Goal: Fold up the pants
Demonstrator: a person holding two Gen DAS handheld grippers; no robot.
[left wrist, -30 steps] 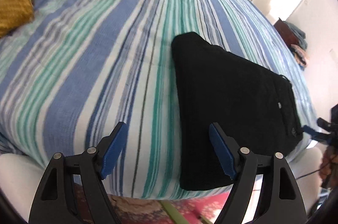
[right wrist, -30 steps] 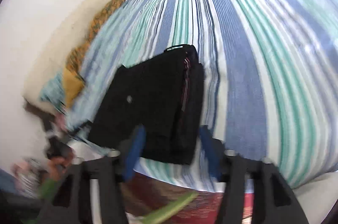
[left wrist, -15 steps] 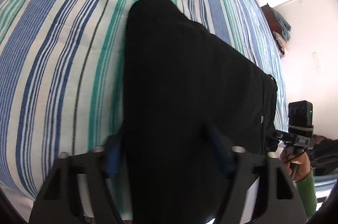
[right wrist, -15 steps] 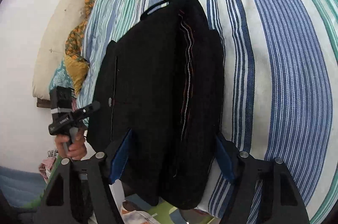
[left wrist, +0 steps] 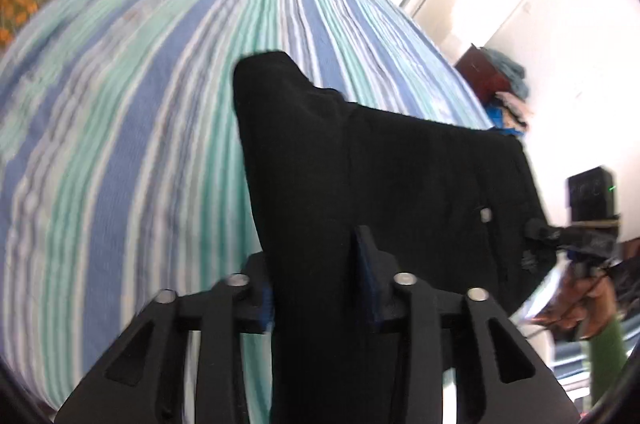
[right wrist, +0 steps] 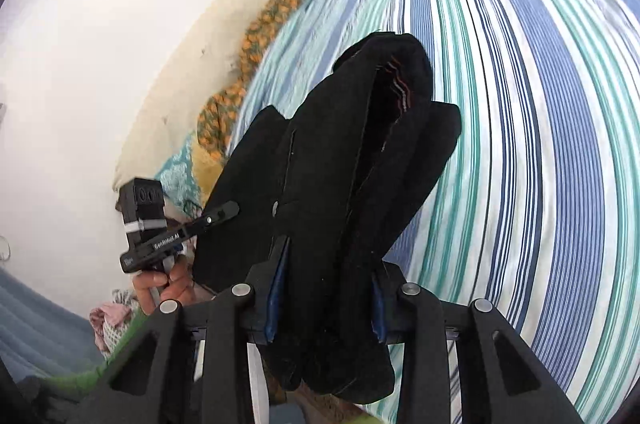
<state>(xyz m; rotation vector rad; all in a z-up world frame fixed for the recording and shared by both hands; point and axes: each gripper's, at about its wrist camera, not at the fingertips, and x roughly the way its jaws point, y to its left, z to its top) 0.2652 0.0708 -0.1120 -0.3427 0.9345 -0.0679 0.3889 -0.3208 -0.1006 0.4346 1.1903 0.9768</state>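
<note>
White walls and a pale door frame surround a bed whose cover [left wrist: 132, 128] is a soft woven cotton in long stripes of blue, teal and white, bulging under the fisheye and blurred in places. At its far end lies a knitted blanket [right wrist: 256, 36] in mustard and orange, bunched into a lumpy ridge against a cream headboard. By the wall in the left wrist view stands a dark red wooden cabinet [left wrist: 482, 76] with a heap of cloth on top.

Black pants [left wrist: 380, 176], thick matte fabric folded into a broad slab of several layers, hang raised off the striped cover near the bed's edge, stretched between both tools. A small metal button [left wrist: 485, 214] glints on them, and colored stitching shows inside the open fold in the right wrist view.

Left gripper [left wrist: 316, 284], black plastic with blue pads, is clamped on one end of the pants. Right gripper [right wrist: 324, 300], the same build, is pinched around the bunched opposite end, its blue pads pressed into the cloth.
</note>
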